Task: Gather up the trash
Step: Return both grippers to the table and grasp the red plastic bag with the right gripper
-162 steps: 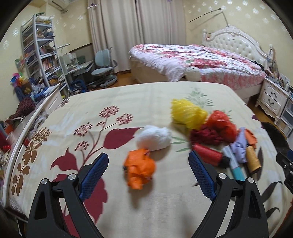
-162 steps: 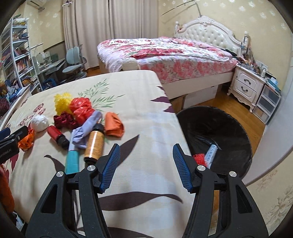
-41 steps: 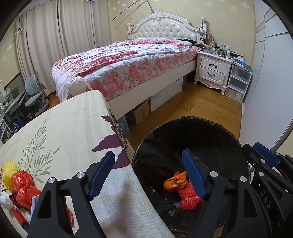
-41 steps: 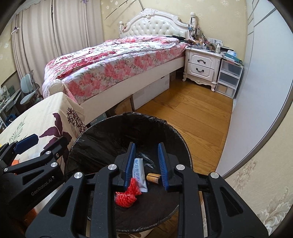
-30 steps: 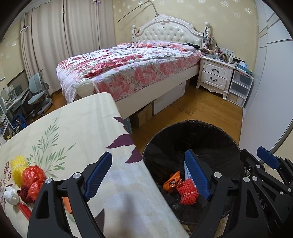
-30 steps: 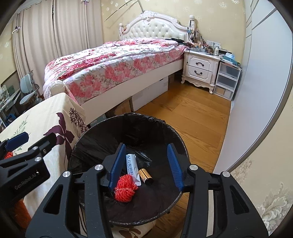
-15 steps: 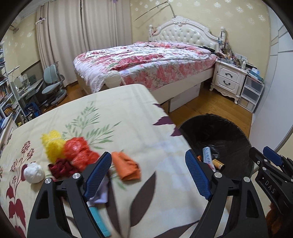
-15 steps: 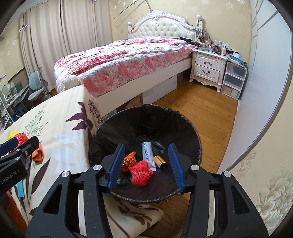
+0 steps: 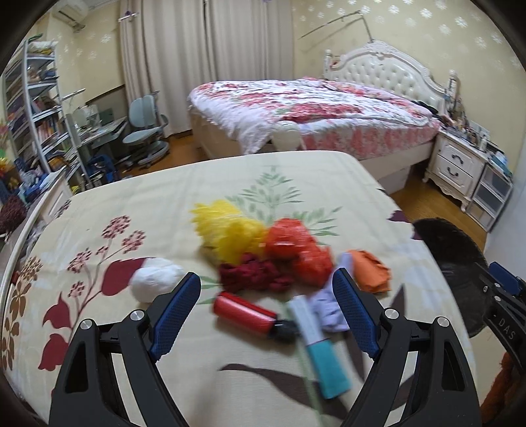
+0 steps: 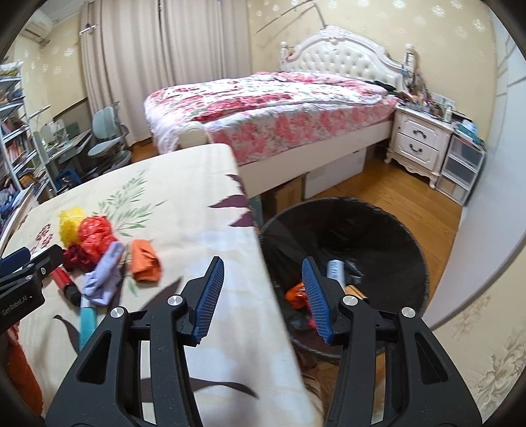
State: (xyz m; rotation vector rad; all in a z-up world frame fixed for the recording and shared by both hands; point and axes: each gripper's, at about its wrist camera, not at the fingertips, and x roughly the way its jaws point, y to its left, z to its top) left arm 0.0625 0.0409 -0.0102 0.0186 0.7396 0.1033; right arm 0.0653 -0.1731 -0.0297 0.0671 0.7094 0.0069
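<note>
The left gripper [image 9: 266, 307] is wide apart and holds nothing, just above the red tube [image 9: 243, 311] in the trash pile [image 9: 263, 256] on the table [image 9: 115, 203]. The right gripper [image 10: 261, 295] is apart and empty too, by the black bin [image 10: 388, 230]. The grabbing step looks next: the left one should go down and squeeze one piece.

A bedroom with pale yellow wallpaper [image 10: 378, 19] dotted with white flowers. Cream curtains [image 9: 203, 62] hang closed behind a bed [image 9: 315, 108] with a floral quilt and white tufted headboard [image 10: 342, 62]. A white nightstand [image 10: 417, 144] stands on the wooden floor [image 10: 411, 197]. A bookshelf [image 9: 29, 108] and grey chair [image 9: 144, 131] stand at the left.
</note>
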